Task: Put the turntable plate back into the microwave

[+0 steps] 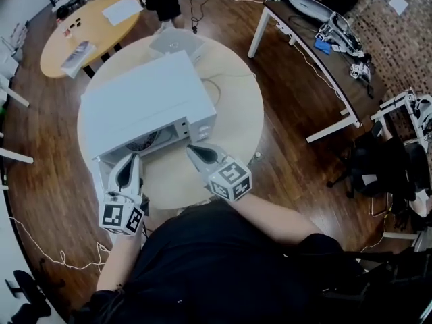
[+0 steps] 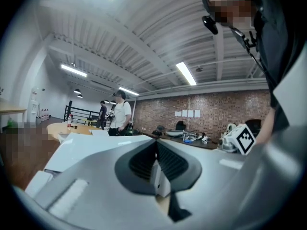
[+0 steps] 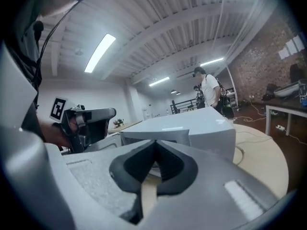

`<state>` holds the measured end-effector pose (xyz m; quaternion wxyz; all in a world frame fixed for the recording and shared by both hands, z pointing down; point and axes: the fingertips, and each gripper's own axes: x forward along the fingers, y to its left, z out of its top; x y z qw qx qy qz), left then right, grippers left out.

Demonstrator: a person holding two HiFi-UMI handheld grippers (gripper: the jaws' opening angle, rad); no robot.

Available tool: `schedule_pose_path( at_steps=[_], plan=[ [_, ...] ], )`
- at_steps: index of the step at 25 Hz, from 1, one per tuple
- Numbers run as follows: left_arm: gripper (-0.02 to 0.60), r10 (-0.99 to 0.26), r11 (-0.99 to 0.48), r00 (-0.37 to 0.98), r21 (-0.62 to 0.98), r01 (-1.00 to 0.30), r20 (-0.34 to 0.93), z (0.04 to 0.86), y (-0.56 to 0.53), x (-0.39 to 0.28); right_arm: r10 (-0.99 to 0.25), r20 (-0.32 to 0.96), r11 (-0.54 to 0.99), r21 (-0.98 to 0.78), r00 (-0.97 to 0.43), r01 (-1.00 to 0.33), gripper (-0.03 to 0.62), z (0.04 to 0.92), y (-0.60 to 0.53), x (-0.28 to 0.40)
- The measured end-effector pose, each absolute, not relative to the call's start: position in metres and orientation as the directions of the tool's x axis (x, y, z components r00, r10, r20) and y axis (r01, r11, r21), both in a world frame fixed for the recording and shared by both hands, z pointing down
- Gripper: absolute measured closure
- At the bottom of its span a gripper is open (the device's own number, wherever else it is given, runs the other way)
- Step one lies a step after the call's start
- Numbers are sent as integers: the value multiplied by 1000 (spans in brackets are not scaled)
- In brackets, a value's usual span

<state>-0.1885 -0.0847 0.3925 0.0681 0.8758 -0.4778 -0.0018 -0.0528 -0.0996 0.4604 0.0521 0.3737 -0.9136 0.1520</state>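
I see the microwave point(image 1: 145, 100) left of centre in the head view: a pale grey box standing upright on the round table point(image 1: 236, 113), its front turned toward the bottom of the frame. Its door point(image 1: 102, 171) looks swung open at the lower left. Inside the open cavity a round, dark-patterned disc point(image 1: 144, 142) lies flat; I can't tell whether it's the turntable plate.
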Motion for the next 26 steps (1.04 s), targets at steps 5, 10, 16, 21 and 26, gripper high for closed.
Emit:
schedule_pose_path(
  at_steps=[5,10,16,21,26],
  plan=[
    [575,-790,-594,605,126,-795,93,404,-79,-164,-666,244,656,-258,-705,-709,592,476,-88,-44],
    [575,-789,-599,609,124,-791,82,400,-85,-162,-677,228,650,-259,-700,-714,592,474,-83,-44],
    [575,-788,-599,609,116,-792,92,403,-82,-166,-697,232,619,-282,-678,-733,592,487,-84,-41],
    [575,-757,-626,641,142,-767,129,418,-75,-157,-726,240,578,-294,-644,-761,592,493,-78,-31],
    [575,-683,-670,706,223,-708,189,440,-54,-136,-769,291,473,-338,-569,-813,592,508,-46,-10]
  ],
)
